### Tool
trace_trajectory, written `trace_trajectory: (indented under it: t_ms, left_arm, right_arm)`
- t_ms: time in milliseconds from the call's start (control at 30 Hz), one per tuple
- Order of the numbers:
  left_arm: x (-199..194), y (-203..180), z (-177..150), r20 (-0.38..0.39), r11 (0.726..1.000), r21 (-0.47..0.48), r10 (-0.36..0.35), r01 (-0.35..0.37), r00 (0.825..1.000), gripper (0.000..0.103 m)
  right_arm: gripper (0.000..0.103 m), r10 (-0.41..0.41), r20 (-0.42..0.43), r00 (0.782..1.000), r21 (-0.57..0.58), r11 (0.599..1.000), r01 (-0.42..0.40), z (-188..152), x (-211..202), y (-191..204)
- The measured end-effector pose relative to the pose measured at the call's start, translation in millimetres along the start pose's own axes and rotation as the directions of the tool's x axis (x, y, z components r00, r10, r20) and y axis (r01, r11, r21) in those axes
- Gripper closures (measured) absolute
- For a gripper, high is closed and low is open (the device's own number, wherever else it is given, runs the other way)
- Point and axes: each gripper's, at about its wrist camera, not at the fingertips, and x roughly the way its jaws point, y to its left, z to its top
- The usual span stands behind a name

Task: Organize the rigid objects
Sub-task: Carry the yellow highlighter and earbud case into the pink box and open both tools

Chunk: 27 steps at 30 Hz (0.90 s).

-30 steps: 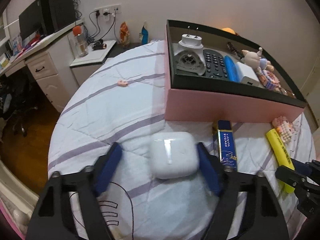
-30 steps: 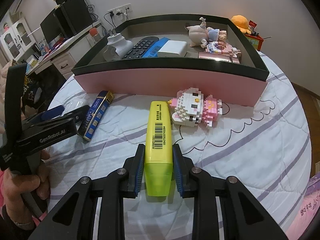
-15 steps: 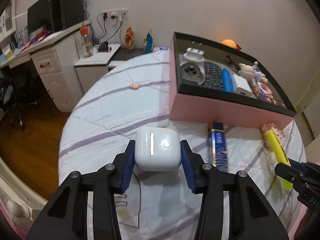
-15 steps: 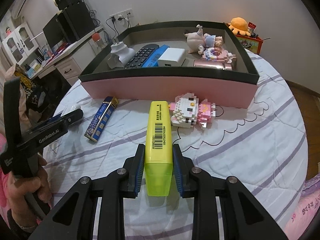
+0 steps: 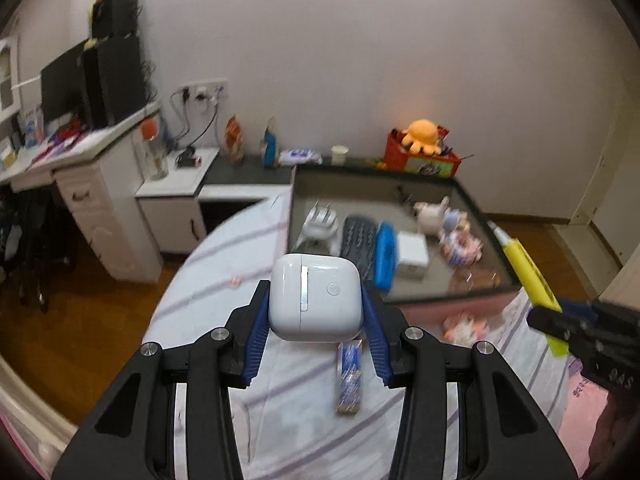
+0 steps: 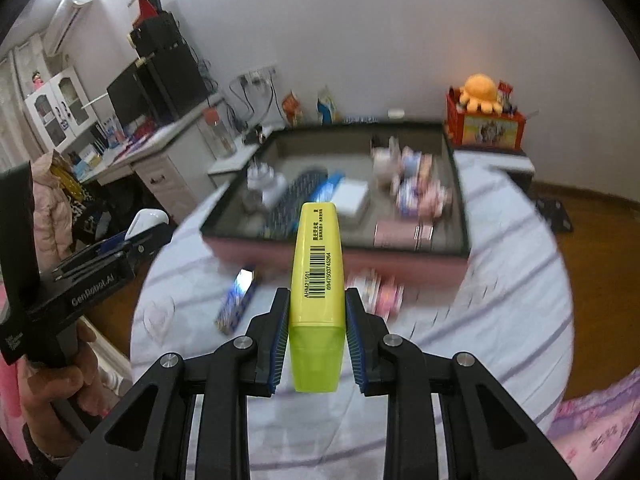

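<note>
My left gripper (image 5: 316,300) is shut on a white earbud case (image 5: 315,298) and holds it high above the striped table, in front of the pink box (image 5: 440,308). My right gripper (image 6: 316,308) is shut on a yellow highlighter (image 6: 318,276), lifted in the air and pointing at the box (image 6: 400,258). The highlighter also shows at the right of the left wrist view (image 5: 528,276). The left gripper with the case shows at the left of the right wrist view (image 6: 140,228).
The box holds a plug adapter (image 5: 318,226), a remote (image 5: 360,240), a blue case (image 5: 385,254), a white charger (image 5: 412,254) and toy figures (image 5: 452,224). A blue packet (image 5: 350,376) and a pink block figure (image 6: 376,292) lie on the table in front of it. A white desk (image 5: 92,184) stands at the left.
Both grippers have risen well above the table with their objects. The earbud case went from lying on the cloth between open fingers to clamped and lifted; the highlighter left the table.
</note>
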Motion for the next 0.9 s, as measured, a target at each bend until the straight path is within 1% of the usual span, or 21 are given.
trace_trajectory:
  t_ms: [33, 100, 167, 267, 367, 533, 633, 800, 900]
  left_arm:
    - [2, -3, 7, 0.003, 1.0, 0.005, -0.008, 0.008, 1.0, 0.059]
    - [9, -14, 23, 0.009, 0.999, 0.023, -0.023, 0.023, 1.0, 0.059]
    - [24, -24, 38, -0.004, 0.998, 0.031, -0.049, 0.049, 0.999, 0.059]
    - [52, -39, 54, -0.023, 0.997, 0.04, -0.062, 0.063, 0.998, 0.059]
    - [82, -52, 64, -0.046, 0.996, 0.051, -0.065, 0.067, 0.997, 0.059]
    - [130, -57, 66, -0.105, 0.997, 0.041, -0.06, 0.065, 0.993, 0.059]
    - [147, -54, 61, -0.129, 0.997, 0.036, -0.059, 0.064, 0.99, 0.059]
    - [165, -54, 57, -0.158, 0.998, 0.038, -0.047, 0.053, 0.986, 0.058]
    - [168, -53, 54, -0.167, 0.998, 0.043, -0.037, 0.045, 0.985, 0.058]
  right_arm:
    - [0.076, -0.013, 0.012, 1.0, -0.016, 1.0, 0.013, 15, -1, -1]
    - [0.076, -0.015, 0.022, 1.0, -0.027, 1.0, 0.015, 36, 2, -4]
    - [0.076, -0.021, 0.019, 1.0, -0.042, 0.999, 0.022, 58, 11, -6]
    - [0.076, -0.004, -0.011, 1.0, -0.041, 0.999, 0.004, 81, 31, -11]
    - [0.076, -0.011, -0.053, 0.999, -0.038, 0.999, 0.009, 100, 64, -17]
    - [0.076, 0.001, -0.135, 0.991, -0.009, 1.0, -0.002, 104, 112, -32]
    - [0.076, 0.01, -0.168, 0.986, 0.006, 1.0, -0.009, 97, 131, -39]
    - [0.076, 0.007, -0.202, 0.979, 0.007, 1.0, -0.006, 91, 148, -43]
    - [0.075, 0.0, -0.212, 0.977, 0.004, 1.0, 0.001, 87, 152, -44]
